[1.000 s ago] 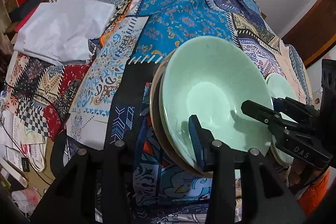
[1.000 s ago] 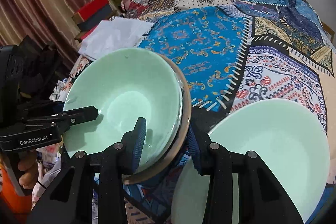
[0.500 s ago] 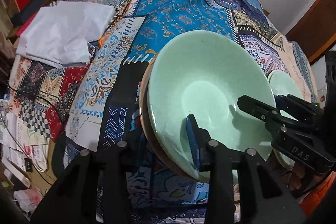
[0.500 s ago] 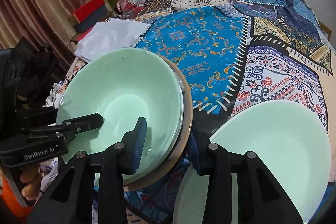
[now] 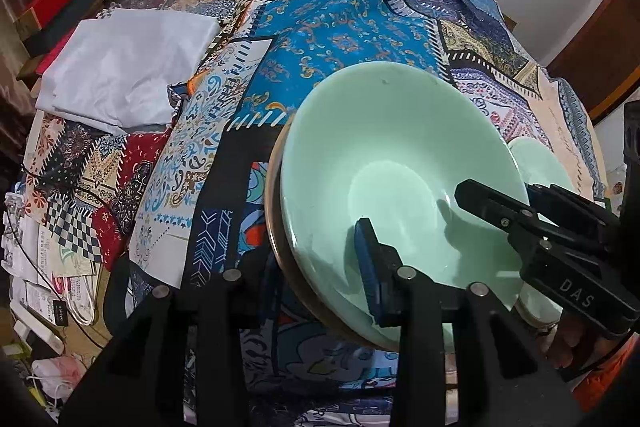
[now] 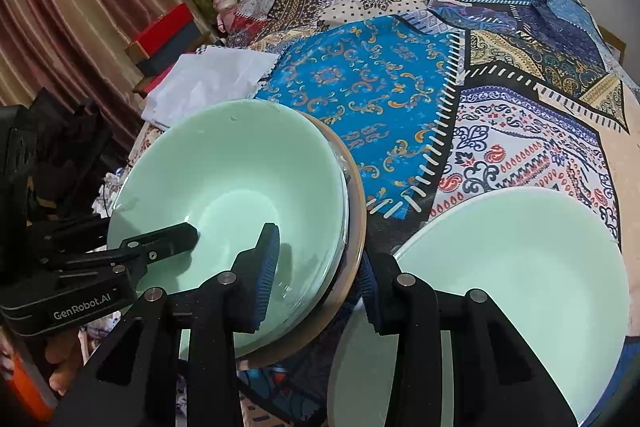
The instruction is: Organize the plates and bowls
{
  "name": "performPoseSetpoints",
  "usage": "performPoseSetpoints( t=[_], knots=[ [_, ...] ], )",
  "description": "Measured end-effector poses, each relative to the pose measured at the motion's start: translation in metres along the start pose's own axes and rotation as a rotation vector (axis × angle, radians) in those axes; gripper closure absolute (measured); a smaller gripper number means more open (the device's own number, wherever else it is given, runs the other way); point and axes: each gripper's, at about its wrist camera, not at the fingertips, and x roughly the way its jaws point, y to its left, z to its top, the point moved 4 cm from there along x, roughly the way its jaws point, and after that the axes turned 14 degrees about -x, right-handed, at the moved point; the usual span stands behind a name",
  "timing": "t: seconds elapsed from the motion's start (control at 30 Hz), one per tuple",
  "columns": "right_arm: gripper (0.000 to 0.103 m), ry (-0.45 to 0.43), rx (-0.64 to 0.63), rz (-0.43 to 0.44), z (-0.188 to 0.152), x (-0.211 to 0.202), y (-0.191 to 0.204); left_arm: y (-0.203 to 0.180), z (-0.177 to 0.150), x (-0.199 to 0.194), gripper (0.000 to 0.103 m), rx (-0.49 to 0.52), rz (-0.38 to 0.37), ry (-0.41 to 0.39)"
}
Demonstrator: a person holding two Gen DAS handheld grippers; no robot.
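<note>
Left wrist view: my left gripper [image 5: 320, 259] clamps the near rim of the bowl stack [image 5: 392, 167]; right gripper [image 6: 316, 259] clamps its opposite rim. Stack tilts above the cloth [image 5: 340, 35], plate [image 6: 512, 267] beside.

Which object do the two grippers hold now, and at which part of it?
Both hold the stack of a pale green bowl on a tan-rimmed plate by its rim: left gripper and right gripper on opposite edges.

The green bowl [image 5: 396, 179] with the brown plate [image 6: 354, 227] under it was lifted a little more and now tilted further, sitting higher in both frames than before.
</note>
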Motion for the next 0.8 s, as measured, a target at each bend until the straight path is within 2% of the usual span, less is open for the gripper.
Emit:
performPoseSetpoints(
  t=[0.37, 0.8],
  knots=[
    [0.068, -0.074, 0.007, -0.029, 0.005, -0.036, -0.009, -0.025, 0.003, -0.027, 0.067, 0.022, -0.042, -0.040],
    [0.068, -0.129, 0.036, -0.087, -0.001, -0.080, -0.033, -0.073, -0.002, -0.048, 0.067, 0.087, -0.084, -0.067]
  ],
)
